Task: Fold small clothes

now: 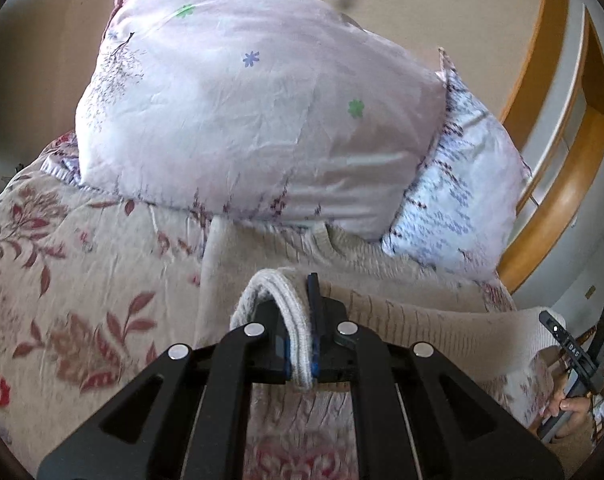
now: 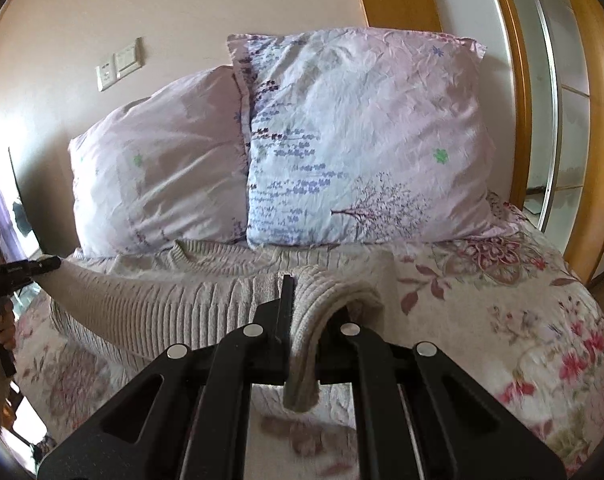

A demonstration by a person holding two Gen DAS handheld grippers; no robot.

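Where the beige ribbed sweater (image 1: 422,320) lies across the bed (image 1: 61,280), its far edge reaches the foot of two pillows, and both near ends are lifted off the cover. The left tongs (image 1: 302,344) are pressed together on a folded band of the knit, which loops up over the left finger and hangs down between the pair; blue pads show at the pinch. Beneath the black linkage the rest of that band is hidden. The right tongs (image 2: 302,344) pinch a similar ribbed fold, draped over the right finger and hanging below the grip, its lower end cut off by the frame of the tool.

From the left wrist view, the right tongs appear small at the far right edge, with a hand (image 1: 570,406) below, partly cropped; how they grip cannot be read there. From the right wrist view, the left tongs show at the left edge as a dark tip meeting a stretched sleeve, blurred and half out of frame.

The pink pillow (image 1: 241,112) stands left of the lavender-print pillow (image 2: 366,140), overlapping it. The flowered bedcover is soft and smeared near the lens. A wall switch (image 2: 119,64) sits on the far wall, and a wooden frame (image 2: 522,80) curves along the right, its panels too distorted to identify.
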